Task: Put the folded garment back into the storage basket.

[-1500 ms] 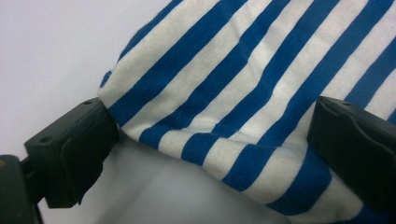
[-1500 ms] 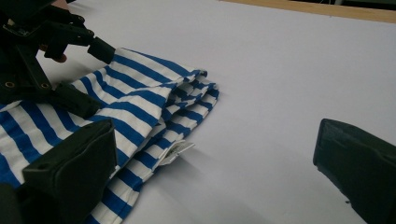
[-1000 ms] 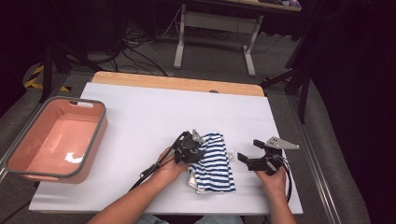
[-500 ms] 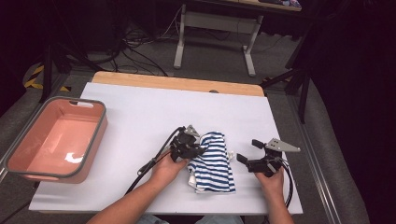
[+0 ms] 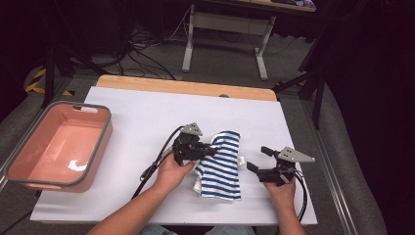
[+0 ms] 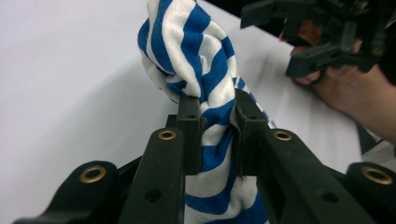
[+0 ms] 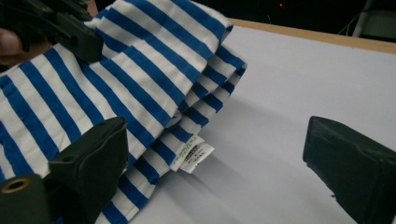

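Note:
A blue-and-white striped cloth [image 5: 221,169] lies crumpled on the white table between my two hands. My left gripper [image 5: 211,151] is shut on the cloth's upper left fold and holds it lifted; in the left gripper view [image 6: 217,126] both pads squeeze the bunched fabric [image 6: 187,42]. Its jaws have tightened on the fabric over the last second. My right gripper [image 5: 258,158] stands open just right of the cloth, its jaws having just closed a little. In the right gripper view [image 7: 217,140] only bare table and the cloth's white label [image 7: 191,156] lie between the jaws, beside the striped edge [image 7: 140,60].
A pink tub [image 5: 105,132] with a grey rim stands at the table's left side. The left gripper's cable [image 5: 155,164] trails across the white tabletop [image 5: 147,112] toward the front edge. A wooden strip [image 5: 186,87] runs along the far edge.
My left gripper has risen and shifted a little right, pulling the cloth's upper fold up with it. The right hand has kept its place.

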A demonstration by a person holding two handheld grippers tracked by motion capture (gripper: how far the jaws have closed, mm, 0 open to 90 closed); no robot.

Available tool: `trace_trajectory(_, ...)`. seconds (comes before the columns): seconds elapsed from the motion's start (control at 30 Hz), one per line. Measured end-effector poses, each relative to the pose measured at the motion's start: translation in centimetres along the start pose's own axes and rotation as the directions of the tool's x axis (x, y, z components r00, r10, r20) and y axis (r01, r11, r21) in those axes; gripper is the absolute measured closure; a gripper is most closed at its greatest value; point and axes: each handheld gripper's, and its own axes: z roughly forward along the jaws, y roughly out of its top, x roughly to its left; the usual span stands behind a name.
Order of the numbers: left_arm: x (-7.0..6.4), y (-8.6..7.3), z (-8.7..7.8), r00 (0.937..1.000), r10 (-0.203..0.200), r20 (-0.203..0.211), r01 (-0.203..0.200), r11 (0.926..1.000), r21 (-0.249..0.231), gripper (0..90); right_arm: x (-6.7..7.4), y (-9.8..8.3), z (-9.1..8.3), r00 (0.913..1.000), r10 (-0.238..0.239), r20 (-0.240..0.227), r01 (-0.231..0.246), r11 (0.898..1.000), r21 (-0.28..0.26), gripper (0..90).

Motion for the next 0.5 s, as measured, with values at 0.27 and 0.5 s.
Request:
trace_trajectory(0.27,-0.3,1.1,-2.0,0.9997,0.010,0.023,-0.009,0.9995,-0.031,77.0,0.4,0.0,-0.2,0.9985,-0.054,-0.005,0.054,0.998,-0.045,11.9)
trace_trajectory(0.5,-0.8,2.3,-4.0,0.9990,0.040,0.020,-0.039,0.9983,-0.044,77.0,0.5,0.2,-0.5,0.9984,-0.056,-0.009,0.056,0.996,-0.070,6.7)
